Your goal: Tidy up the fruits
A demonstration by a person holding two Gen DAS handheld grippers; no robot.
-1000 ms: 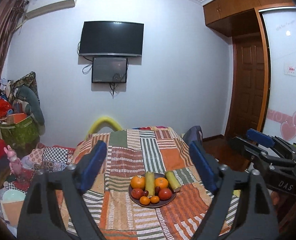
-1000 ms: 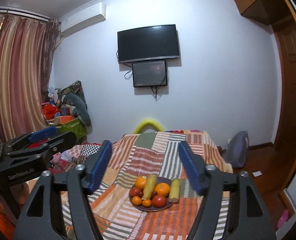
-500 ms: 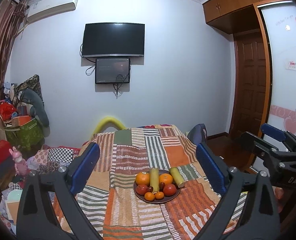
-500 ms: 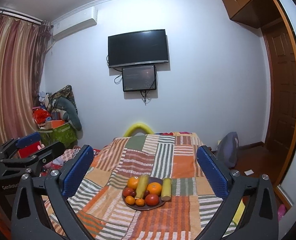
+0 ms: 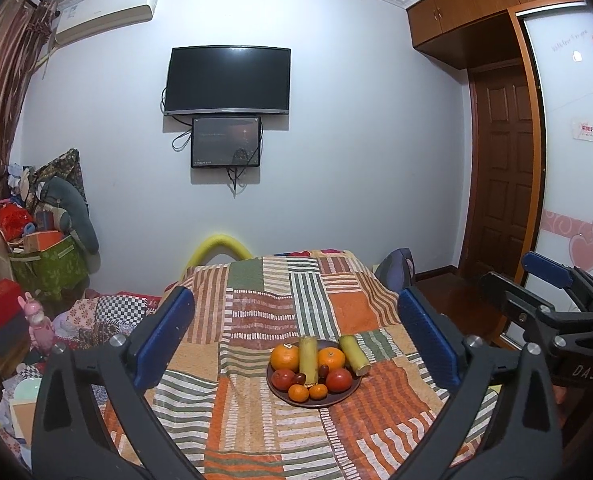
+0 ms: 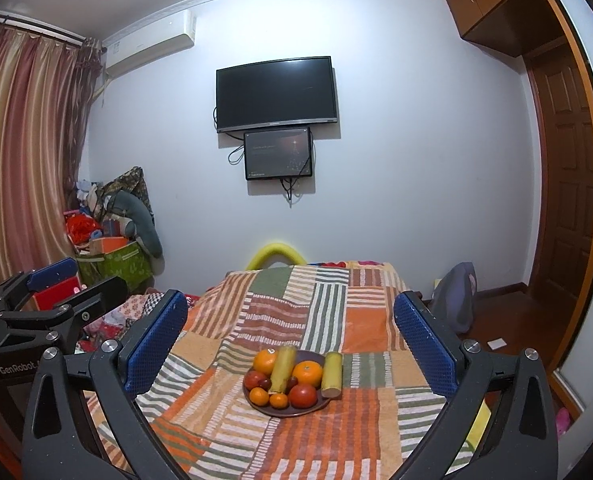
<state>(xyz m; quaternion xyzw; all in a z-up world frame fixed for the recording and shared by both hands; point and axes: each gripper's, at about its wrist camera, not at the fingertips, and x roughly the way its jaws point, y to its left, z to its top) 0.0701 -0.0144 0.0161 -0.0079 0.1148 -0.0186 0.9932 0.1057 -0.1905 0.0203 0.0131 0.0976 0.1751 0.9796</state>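
Wide open on the left gripper (image 5: 294, 336), with nothing between the blue pads. Same for the right gripper (image 6: 290, 340): spread wide, holding nothing. Both up in the air on the near side of the bed, well apart from the fruit and pointing at it. Sitting on the striped blanket (image 5: 256, 320), between the two claws in each view: a dark plate (image 5: 316, 402) with all the fruit in view on it. At the back, two big oranges (image 5: 284, 357) with a yellow-green stick (image 5: 308, 360) between them. In front, two red fruits (image 5: 339, 380), two small oranges (image 5: 298, 393) and some little dark red ones (image 5: 299, 378). Off to the right, a second stick (image 5: 354, 354), leaning on the rim and poking out over the blanket. No fruit seen lying loose on the bed. Hard to tell which step is in hand: could be fruit waiting on the plate to be sorted, or fruit put there and the job near its end. For any next reach: come down slowly, line up both pads on one piece only, squeeze softly, and mind the round ones, likely to roll, and the stick on the rim, likely to tip off.
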